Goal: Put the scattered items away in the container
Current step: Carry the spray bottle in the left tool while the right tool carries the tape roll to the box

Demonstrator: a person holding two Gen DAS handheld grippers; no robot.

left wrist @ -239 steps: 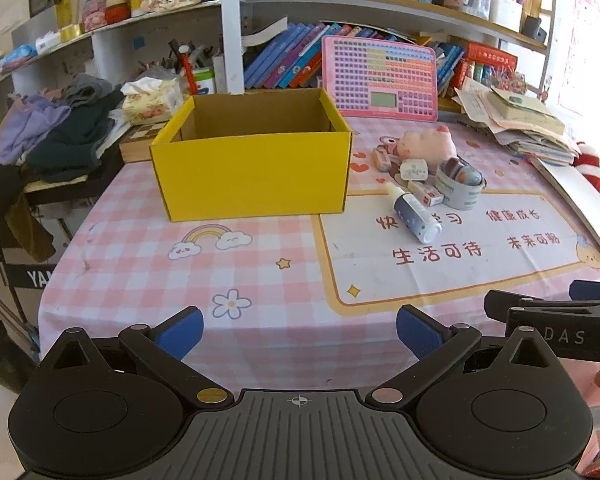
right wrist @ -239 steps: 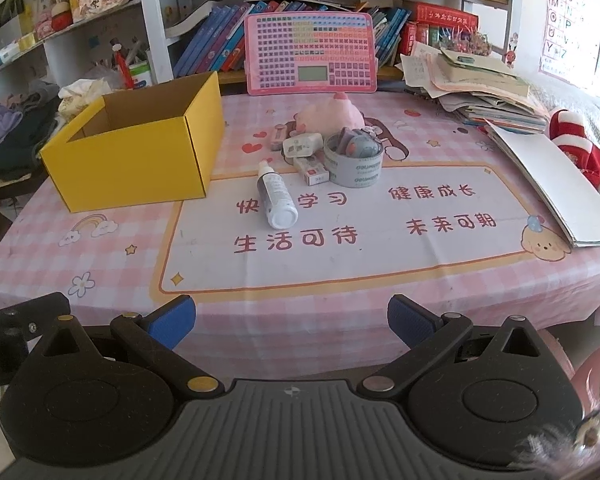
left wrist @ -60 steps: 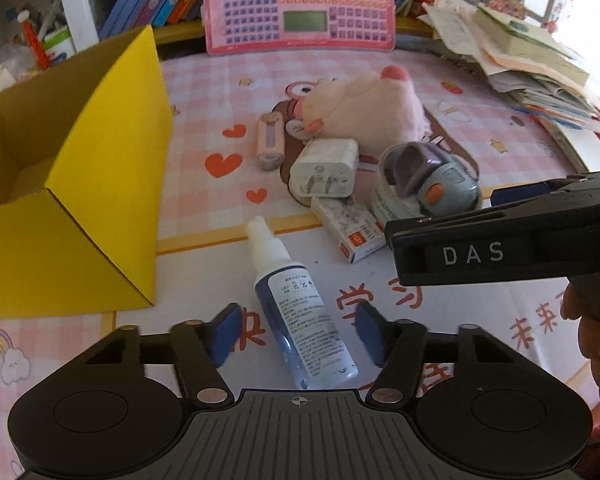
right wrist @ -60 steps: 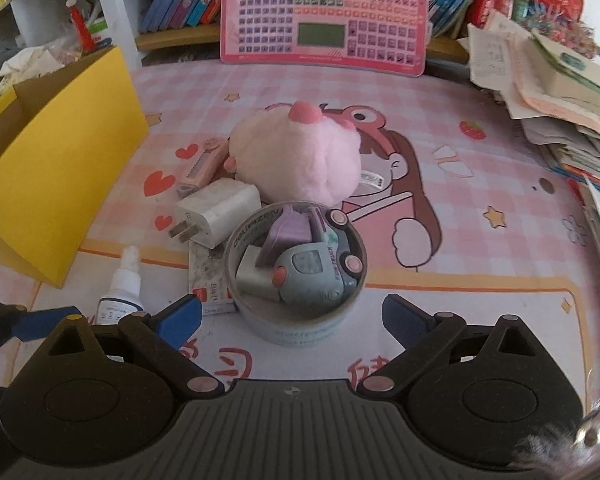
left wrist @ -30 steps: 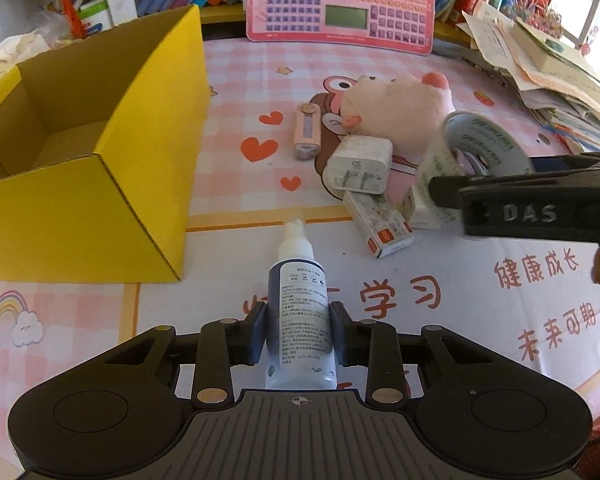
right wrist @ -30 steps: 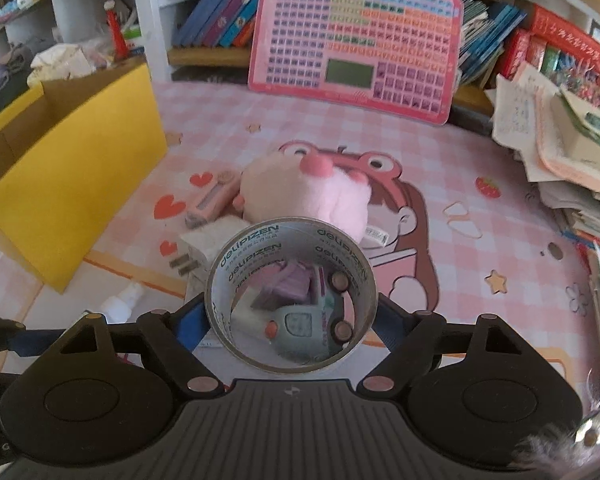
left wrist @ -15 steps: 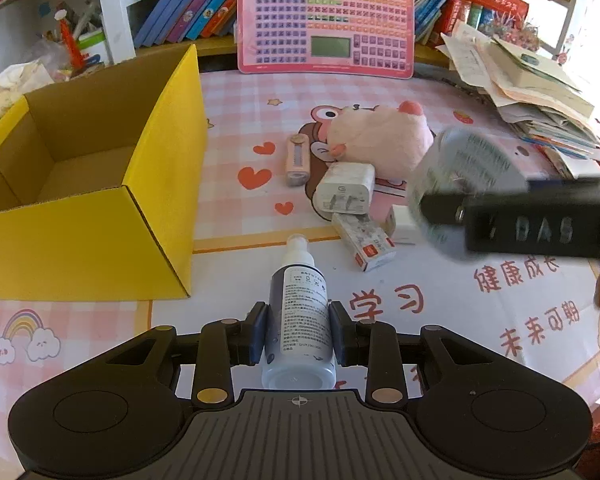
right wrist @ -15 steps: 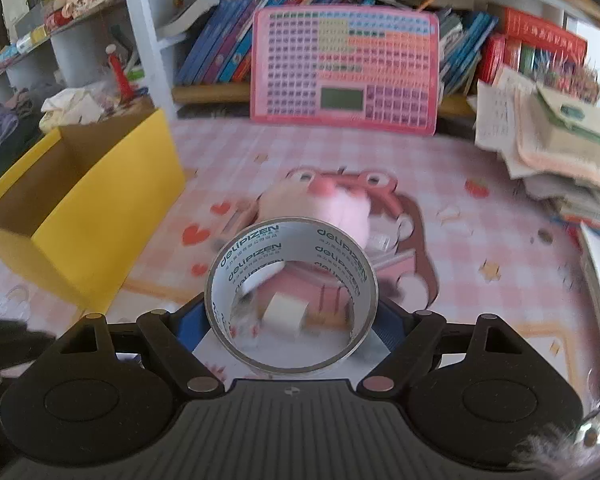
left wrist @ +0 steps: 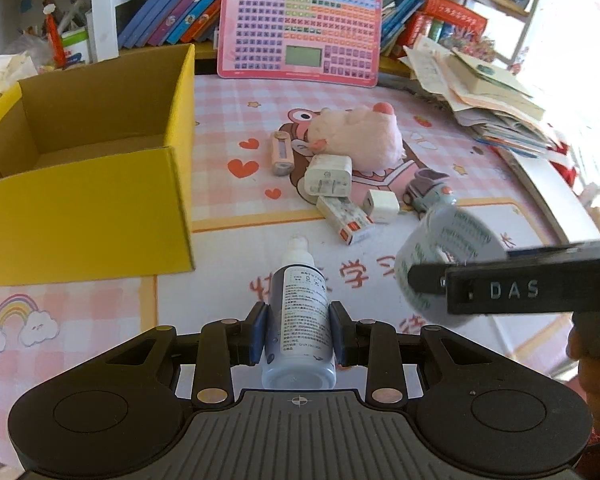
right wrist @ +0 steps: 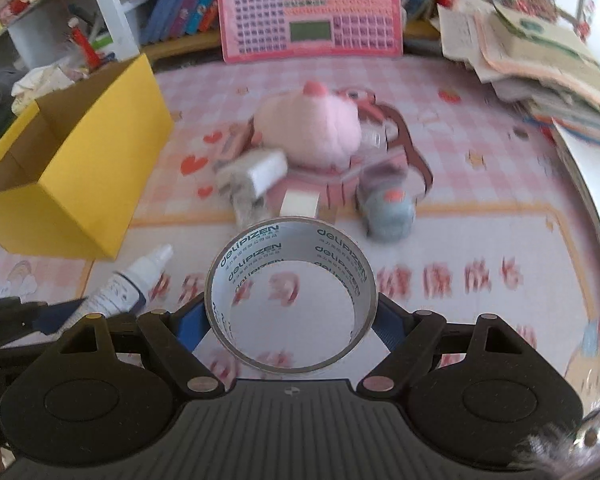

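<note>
My left gripper is shut on a blue spray bottle with a white cap, held above the table. My right gripper is shut on a grey tape roll; it also shows in the left wrist view at the right. The open yellow cardboard box stands to the left, its inside bare. On the table lie a pink plush, a white charger, a small white cube, a small carton, a pink stick and a grey-blue toy car.
A pink toy keyboard leans on the bookshelf behind. A stack of papers and books lies at the far right. A white board runs along the right edge. The pink checked cloth covers the table.
Both grippers have pulled back and up with their loads. The tape roll came off the toy car and cube, which stay on the table. The right gripper has swung left, toward the bottle.
</note>
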